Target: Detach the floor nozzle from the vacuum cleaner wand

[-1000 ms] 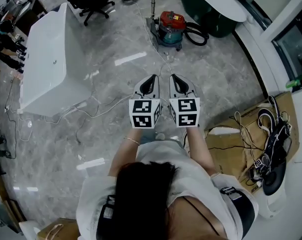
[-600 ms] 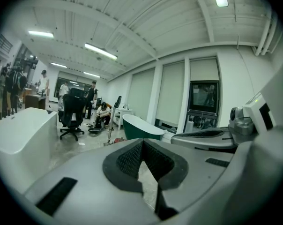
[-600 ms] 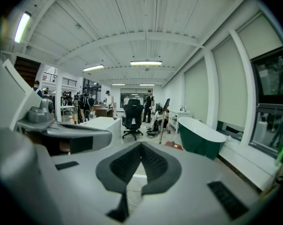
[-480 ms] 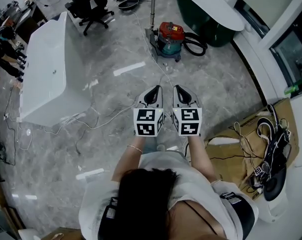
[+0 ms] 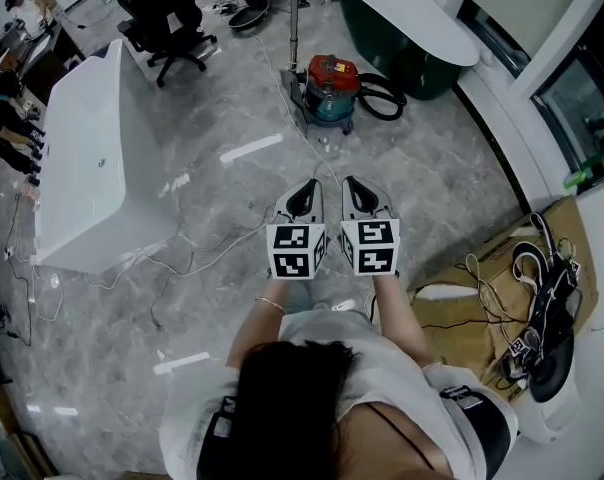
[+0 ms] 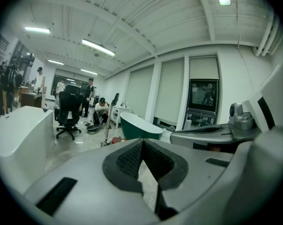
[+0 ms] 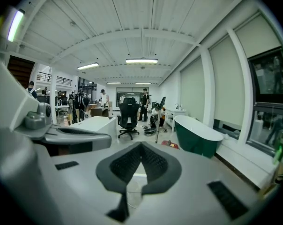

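both grippers are held side by side in front of me, at about the same height, their marker cubes nearly touching.

left gripper (image 5: 304, 186): jaws closed, the dark ribbed pads (image 6: 128, 161) meet at the tips with nothing between them. only bare floor shows through the notch behind the pads.

right gripper (image 5: 358, 184): jaws closed as well, pads (image 7: 155, 162) meeting at the tips, nothing gripped.

task items: the vacuum cleaner (image 5: 330, 86), a red-topped canister with a teal body, stands on the grey marble floor (image 5: 422, 178) well ahead of both grippers and apart from them. the wand (image 5: 294, 23) stands upright just to the left of the canister. the floor nozzle (image 5: 294, 84) sits at the wand's foot on the floor, beside the canister; it is too small in these views for me to make out the joint. a black hose (image 5: 386, 99) loops out on the canister's right side. neither gripper touches any of these parts.

surroundings: a white bathtub (image 5: 92, 158) stands to the left, with a white cable (image 5: 207, 253) trailing across the floor from it towards me. a dark green bathtub (image 5: 407, 18) stands beyond the canister, to the right. a black office chair (image 5: 167, 13) stands further back on the left. flattened cardboard (image 5: 477, 288) with loose cables lies at my right.
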`<state>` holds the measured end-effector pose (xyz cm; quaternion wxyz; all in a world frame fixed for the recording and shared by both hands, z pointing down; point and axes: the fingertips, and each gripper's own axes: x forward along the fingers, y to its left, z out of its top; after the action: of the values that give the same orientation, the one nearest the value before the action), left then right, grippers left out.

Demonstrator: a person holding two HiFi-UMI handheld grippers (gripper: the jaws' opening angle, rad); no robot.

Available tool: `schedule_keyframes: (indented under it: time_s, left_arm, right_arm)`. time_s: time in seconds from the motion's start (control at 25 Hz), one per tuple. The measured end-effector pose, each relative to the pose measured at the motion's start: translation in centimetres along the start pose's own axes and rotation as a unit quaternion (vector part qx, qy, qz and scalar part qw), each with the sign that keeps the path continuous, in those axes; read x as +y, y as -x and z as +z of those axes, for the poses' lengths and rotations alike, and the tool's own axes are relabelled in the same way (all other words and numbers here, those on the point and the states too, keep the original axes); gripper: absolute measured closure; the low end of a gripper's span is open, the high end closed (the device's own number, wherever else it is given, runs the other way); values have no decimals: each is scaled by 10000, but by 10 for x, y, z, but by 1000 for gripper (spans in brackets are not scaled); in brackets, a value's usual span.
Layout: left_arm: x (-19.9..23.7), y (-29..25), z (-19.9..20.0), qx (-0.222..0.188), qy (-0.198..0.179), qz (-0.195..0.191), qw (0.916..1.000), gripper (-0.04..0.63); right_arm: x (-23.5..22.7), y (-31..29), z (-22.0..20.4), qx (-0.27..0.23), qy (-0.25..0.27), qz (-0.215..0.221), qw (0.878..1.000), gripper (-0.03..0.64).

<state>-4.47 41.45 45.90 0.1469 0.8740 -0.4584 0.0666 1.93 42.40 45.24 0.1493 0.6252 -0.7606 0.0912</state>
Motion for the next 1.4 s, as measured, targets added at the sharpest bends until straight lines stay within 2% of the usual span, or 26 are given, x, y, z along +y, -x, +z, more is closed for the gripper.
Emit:
schedule_keyframes:
  time_s: [0.52,0.68,1.0,1.4]
  left_arm:
    - [37,-58,25,-13,40,-78,10000,601]
    - [50,-76,27,95,37,-159,9998,601]
    - [73,-109,44,156,-99,-405,9990,601]
    - [118,-142,60,209,-232,-492,9983,601]
  right_arm:
    - [-15,-65,22,61,-19,-31,10000,601]
    - [-16,-86,26,118,-66,-67,9999,601]
    - [-21,-127,45,126,-104,-222,9996,601]
    - [-19,-180,56,207,-203,-350,9990,601]
